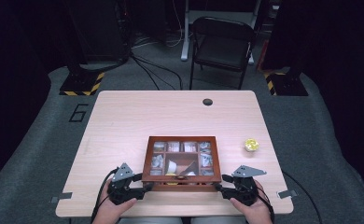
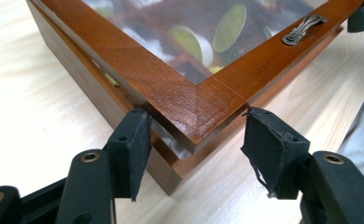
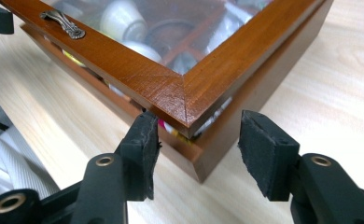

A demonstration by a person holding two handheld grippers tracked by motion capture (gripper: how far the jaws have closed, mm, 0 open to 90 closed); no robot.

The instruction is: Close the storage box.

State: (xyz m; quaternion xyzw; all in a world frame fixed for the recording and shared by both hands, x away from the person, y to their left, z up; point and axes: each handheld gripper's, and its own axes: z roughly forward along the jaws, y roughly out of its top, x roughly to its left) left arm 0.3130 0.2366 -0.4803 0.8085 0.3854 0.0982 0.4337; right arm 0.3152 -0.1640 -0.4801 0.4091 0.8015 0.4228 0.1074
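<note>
Wooden tea box [image 1: 181,161] w/ glass lid sits near the front edge of the table [image 1: 124,116], lid lifted a crack. Left gripper [image 2: 196,140] at its near-left corner, right gripper [image 3: 199,140] at near-right. Both part open, each straddling its lid corner, one pad touching, no real grip. Yellow cup [image 1: 251,144] off to the right.

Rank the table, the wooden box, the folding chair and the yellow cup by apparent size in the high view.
1. table
2. wooden box and folding chair: they look about alike, and the chair stands farther from the camera, so I leave them unranked
3. yellow cup
</note>
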